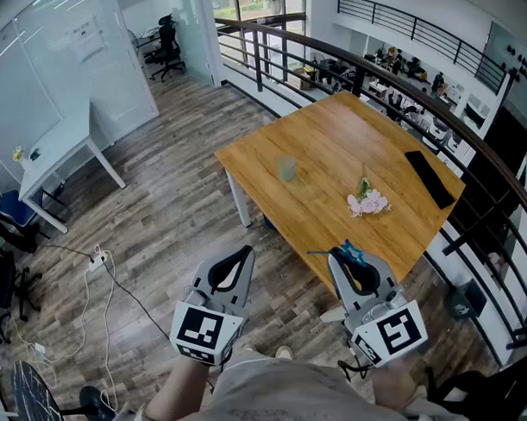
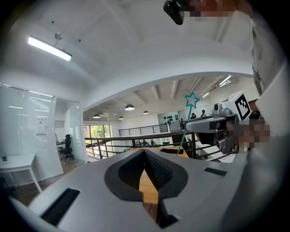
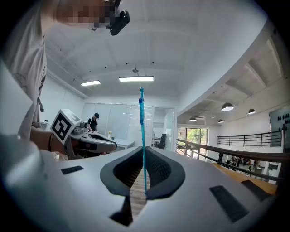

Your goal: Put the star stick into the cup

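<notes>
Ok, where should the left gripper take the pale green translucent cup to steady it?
Probably its side wall, low down, coming level from the left: the cup stands upright on the wooden table, and its open top must stay free for the thin teal star stick.

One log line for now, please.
right gripper: shut on star stick | left gripper: shut, empty | cup: on table, stick not yet in

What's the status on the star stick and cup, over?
Right tongs shut on star stick. Left tongs shut, empty. Cup on table, stick not in yet. Flowers lie apart from cup.
</notes>
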Action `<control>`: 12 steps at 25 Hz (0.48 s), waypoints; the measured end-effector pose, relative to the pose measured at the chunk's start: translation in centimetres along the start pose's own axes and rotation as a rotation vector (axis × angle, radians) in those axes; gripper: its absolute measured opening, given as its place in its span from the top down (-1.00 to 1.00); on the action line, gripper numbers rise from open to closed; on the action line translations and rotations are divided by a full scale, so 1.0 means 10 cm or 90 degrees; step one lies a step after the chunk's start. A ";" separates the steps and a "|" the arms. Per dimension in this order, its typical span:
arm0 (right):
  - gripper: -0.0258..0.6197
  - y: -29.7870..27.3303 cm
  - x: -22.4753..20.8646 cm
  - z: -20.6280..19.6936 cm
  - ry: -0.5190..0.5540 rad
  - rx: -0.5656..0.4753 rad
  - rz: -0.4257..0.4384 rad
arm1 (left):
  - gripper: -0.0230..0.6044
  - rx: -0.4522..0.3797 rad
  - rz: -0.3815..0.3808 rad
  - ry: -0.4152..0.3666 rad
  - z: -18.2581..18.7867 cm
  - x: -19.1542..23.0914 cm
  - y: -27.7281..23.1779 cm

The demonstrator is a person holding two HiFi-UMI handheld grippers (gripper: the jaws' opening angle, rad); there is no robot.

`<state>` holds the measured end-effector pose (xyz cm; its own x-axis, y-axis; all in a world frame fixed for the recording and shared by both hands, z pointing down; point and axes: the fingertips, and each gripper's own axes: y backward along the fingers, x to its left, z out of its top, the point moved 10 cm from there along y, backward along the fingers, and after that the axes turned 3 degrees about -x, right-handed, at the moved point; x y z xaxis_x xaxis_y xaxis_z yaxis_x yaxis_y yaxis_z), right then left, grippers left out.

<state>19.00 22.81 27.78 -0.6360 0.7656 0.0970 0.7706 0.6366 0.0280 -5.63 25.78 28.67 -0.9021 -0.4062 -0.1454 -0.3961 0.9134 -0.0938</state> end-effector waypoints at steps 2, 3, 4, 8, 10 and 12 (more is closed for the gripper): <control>0.79 0.00 0.00 -0.01 -0.006 0.004 0.002 | 0.87 -0.012 0.004 0.009 0.02 0.00 0.04; 0.79 0.00 0.00 -0.02 -0.009 0.006 0.003 | 0.87 -0.014 0.005 0.011 0.03 0.01 0.05; 0.80 0.00 0.00 -0.02 -0.010 0.007 0.003 | 0.87 -0.013 0.004 0.011 0.04 0.01 0.06; 0.80 0.02 0.00 -0.01 -0.020 0.005 0.006 | 0.87 0.000 0.004 0.003 0.04 0.00 0.07; 0.80 0.02 -0.02 -0.03 -0.026 0.012 0.008 | 0.87 -0.001 0.004 0.001 0.05 -0.02 0.06; 0.80 0.04 -0.04 -0.05 -0.030 0.018 0.008 | 0.87 -0.004 0.004 -0.004 0.07 -0.05 0.05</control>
<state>19.58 22.66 28.25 -0.6278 0.7768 0.0495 0.7777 0.6286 -0.0011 -5.22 26.44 28.06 -0.9037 -0.4005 -0.1517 -0.3914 0.9161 -0.0868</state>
